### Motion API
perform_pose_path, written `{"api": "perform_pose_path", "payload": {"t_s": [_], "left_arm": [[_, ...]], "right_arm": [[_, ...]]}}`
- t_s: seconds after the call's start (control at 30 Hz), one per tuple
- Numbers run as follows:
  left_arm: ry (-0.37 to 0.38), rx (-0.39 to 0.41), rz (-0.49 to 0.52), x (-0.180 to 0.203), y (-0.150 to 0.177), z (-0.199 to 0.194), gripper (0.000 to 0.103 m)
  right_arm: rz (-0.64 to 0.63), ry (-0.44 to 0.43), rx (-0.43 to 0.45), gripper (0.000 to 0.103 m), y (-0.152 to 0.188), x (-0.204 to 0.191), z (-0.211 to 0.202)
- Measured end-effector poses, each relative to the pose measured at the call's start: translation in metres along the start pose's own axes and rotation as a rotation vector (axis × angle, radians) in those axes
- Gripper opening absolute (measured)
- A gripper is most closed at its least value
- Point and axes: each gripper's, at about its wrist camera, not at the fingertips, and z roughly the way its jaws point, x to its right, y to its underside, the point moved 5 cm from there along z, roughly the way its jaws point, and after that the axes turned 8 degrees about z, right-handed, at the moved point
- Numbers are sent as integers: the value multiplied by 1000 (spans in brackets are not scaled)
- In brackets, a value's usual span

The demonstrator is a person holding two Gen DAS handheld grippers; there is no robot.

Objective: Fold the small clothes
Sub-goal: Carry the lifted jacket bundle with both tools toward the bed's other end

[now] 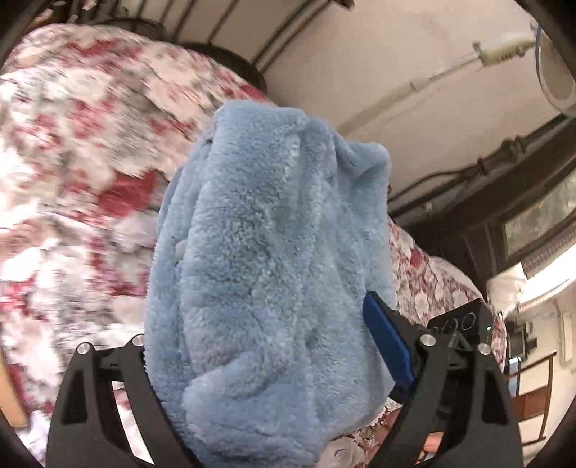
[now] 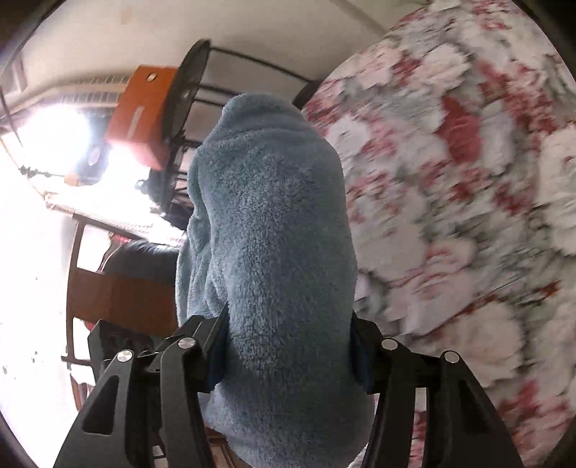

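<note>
A thick light-blue fleece garment (image 1: 273,230) hangs bunched above the bed, held from both ends. In the left wrist view it fills the space between the fingers of my left gripper (image 1: 259,324). The blue pad of the right-hand finger (image 1: 387,342) presses its side, and the other finger is hidden under the pile. In the right wrist view the same fleece garment (image 2: 273,201) rises as a tall roll. My right gripper (image 2: 288,324) is shut on it, with both pads squeezing its lower part.
A bedspread with red and white flowers (image 1: 79,151) lies below, blurred by motion, and shows again as the flowered bedspread (image 2: 460,187). A dark metal bed frame (image 1: 230,21) and a pale wall stand behind. An orange box (image 2: 140,115) and a wooden chair (image 2: 118,298) are at the left.
</note>
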Motion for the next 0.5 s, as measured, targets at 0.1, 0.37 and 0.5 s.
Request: {"api": "perform_pose_path", "payload": {"t_s": [0.1,0.37,0.5], "left_arm": [[-21,62,-12,-18,2,-33,85],[-52,164,-125,-66,2,-87,85],[-106,248,-115,-83,1,-123,85]], "right_arm": [[-17,-26,-53,55,19,-14,16],[-83,-39,-146,55,53,-49,62],[-112,-75,-168,55,73,-79,87]]}}
